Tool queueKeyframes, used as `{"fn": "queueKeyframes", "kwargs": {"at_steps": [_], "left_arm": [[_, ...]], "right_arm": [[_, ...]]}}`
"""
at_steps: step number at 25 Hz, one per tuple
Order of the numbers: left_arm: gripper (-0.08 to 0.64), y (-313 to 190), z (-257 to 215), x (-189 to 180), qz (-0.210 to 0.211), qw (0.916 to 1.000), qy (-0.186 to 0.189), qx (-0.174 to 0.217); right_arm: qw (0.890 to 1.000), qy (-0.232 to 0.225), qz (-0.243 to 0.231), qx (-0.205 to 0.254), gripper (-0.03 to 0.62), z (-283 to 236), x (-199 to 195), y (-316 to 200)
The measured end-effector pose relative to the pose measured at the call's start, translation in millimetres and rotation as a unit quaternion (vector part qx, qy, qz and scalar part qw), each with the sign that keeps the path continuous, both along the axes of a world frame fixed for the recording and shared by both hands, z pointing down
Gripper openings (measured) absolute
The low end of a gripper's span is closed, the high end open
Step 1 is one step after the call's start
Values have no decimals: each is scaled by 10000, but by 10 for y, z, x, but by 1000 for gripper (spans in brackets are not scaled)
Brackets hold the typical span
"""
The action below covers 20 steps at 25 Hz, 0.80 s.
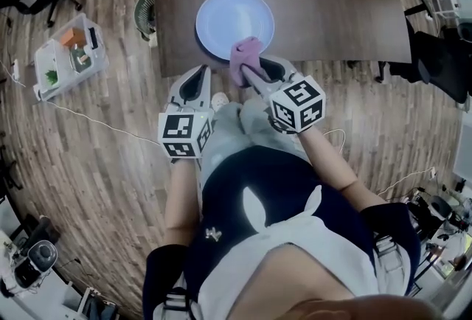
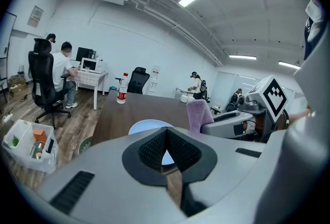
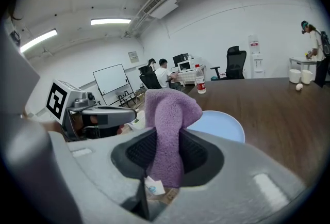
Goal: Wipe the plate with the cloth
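A pale blue plate [image 1: 234, 22] lies near the front edge of the dark brown table [image 1: 332, 1]. My right gripper [image 1: 251, 71] is shut on a purple cloth [image 1: 244, 59] that hangs over the plate's near rim. In the right gripper view the cloth [image 3: 167, 125] stands up between the black pads, with the plate [image 3: 219, 125] just behind it. My left gripper [image 1: 195, 84] hovers off the table's front edge, left of the cloth, its jaws shut with nothing in them. The left gripper view shows its pads meeting, the plate [image 2: 147, 126] beyond them and the cloth [image 2: 198, 114] to the right.
A bottle with a red label [image 2: 122, 89] stands at the table's far end, and white cups [image 3: 300, 76] sit at the far right. On the wooden floor left of the table are a clear plastic bin [image 1: 68, 53] and a round green basket [image 1: 145, 12]. People sit at desks beyond.
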<state>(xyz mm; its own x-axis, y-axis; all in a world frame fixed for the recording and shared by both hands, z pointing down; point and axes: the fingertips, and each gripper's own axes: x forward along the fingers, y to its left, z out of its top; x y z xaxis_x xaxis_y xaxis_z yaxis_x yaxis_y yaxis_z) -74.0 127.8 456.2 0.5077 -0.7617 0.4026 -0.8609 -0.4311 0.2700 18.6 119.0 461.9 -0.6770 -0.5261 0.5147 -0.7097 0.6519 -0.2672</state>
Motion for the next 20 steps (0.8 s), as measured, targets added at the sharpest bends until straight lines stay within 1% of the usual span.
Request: {"fn": "queueKeyframes", "kwargs": {"at_steps": [5, 11, 20], "left_arm": [[5, -43, 143, 24, 94, 9998, 35, -143], [5, -182, 260, 56, 177, 9996, -7, -241], [5, -516, 397, 79, 176, 9989, -78, -439]], "right_arm": [[9997, 90, 198, -81, 118, 90, 116, -59], [9992, 170, 359, -75, 118, 122, 238, -228], [9990, 368, 253, -77, 120, 186, 262, -611]]}}
